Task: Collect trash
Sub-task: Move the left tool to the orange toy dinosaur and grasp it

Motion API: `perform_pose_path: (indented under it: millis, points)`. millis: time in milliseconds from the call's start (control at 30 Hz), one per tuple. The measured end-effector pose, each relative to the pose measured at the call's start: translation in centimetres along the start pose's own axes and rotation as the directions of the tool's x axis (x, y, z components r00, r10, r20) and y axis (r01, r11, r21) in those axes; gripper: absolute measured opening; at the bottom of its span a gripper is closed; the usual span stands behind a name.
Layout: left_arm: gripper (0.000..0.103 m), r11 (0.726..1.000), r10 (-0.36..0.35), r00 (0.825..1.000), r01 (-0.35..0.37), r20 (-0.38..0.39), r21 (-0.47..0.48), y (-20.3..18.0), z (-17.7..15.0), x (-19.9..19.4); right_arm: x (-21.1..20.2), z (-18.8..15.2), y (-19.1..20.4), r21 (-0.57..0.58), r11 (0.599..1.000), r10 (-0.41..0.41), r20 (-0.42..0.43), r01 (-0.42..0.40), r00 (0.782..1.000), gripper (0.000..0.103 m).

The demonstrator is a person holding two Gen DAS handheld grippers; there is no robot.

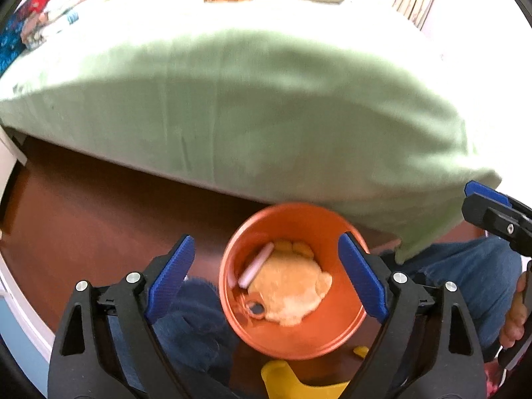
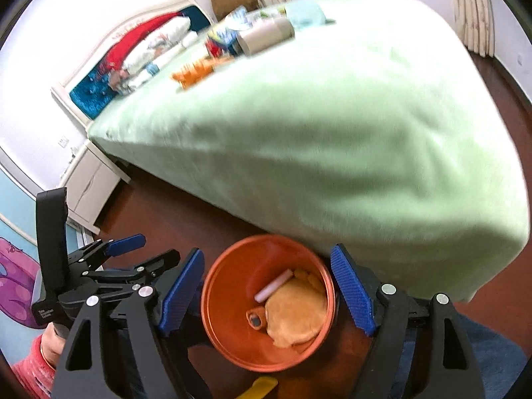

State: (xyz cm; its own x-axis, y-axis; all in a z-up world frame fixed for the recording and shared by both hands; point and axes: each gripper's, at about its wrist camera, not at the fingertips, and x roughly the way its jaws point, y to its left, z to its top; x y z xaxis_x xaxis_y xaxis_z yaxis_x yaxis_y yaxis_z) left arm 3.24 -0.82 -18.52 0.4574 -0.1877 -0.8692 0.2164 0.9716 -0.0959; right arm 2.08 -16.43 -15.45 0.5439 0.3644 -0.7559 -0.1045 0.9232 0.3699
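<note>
both the left gripper (image 1: 266,276) and right gripper (image 2: 267,287) gape wide, holding nothing. below them, on the floor against the bed (image 1: 232,99), sits the orange bin (image 1: 292,279) with crumpled yellow trash (image 1: 292,289). items on the bed are blurred.

My tongs' blue pads (image 1: 173,277) look ribbed and matt on black plastic arms. At six o'clock the orange bin (image 1: 342,335) shines like smooth plastic. At twelve, the green bedsheet (image 1: 252,106) is soft matt cloth; the floor (image 1: 99,206) is glossy dark wood.
</note>
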Motion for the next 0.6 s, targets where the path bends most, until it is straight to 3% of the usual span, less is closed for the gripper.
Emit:
perform_pose_path:
  millis: [367,500,600]
  points:
    - [0.091,0.998,-0.056,0.978,0.060,0.200,-0.011,2.2,7.7,-2.5,-2.2,1.4,1.0,-0.015,1.000,0.026,0.072,-0.025,0.997,0.080]
    - [0.091,0.991,-0.079,0.969,0.102,0.232,-0.089,4.2,11.3,-2.3,-2.1,1.6,0.9,-0.014,1.000,0.023,0.078,-0.022,0.997,0.080]
    - [0.091,0.967,-0.142,0.958,0.188,0.247,-0.173,5.6,14.0,-1.8,-2.1,1.6,0.8,-0.008,1.000,0.025,0.081,-0.024,0.996,0.080]
